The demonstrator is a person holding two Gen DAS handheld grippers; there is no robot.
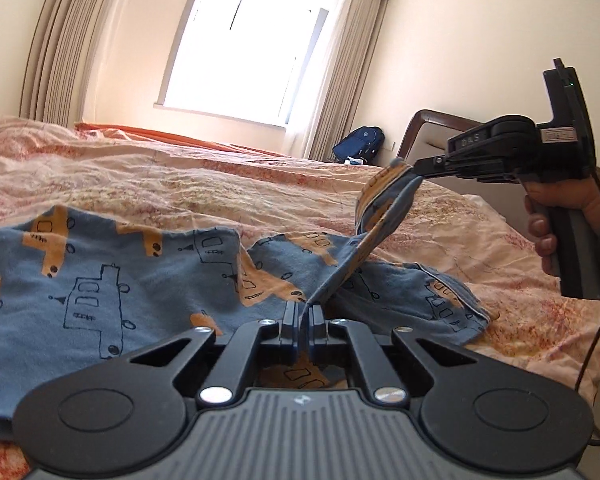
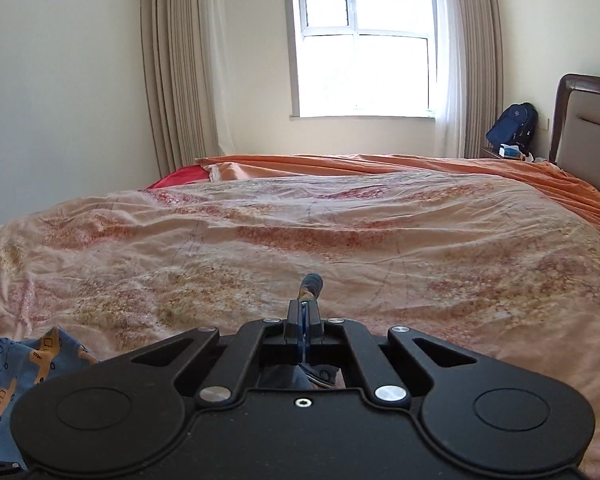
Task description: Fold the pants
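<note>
Left gripper (image 1: 303,314): jaws pinched tight on a raised ridge of the pants (image 1: 100,280), fabric visibly squeezed between the two black fingers. Right gripper (image 2: 303,312): likewise clamped, with a thin blue edge of cloth caught between the fingers and a small rolled tuft of blue and orange fabric poking out past the tips.

Seen from the left wrist view: right gripper (image 1: 414,169) off to the right and higher, gripped by a hand (image 1: 556,216) around its handle, a cable trailing down beside it. From its tips, a strip of the pants drawn up off the bed and running taut and slanted down to the left gripper's pinch.

Pants: blue with orange aeroplane shapes and outlined vehicle drawings, spread mostly flat to the left of the left gripper, rumpled on the right, with a hem turned up near the right edge. In the right wrist view only a corner of them (image 2: 8,376) at lower left.

Beneath: a wrinkled peach floral bedspread (image 1: 260,184), an orange sheet (image 2: 340,162) along its far side. Beyond: a bright window (image 2: 366,48) between beige curtains (image 2: 180,72), a padded headboard (image 2: 588,128) at right, and a dark blue backpack (image 2: 514,124) beside it.
</note>
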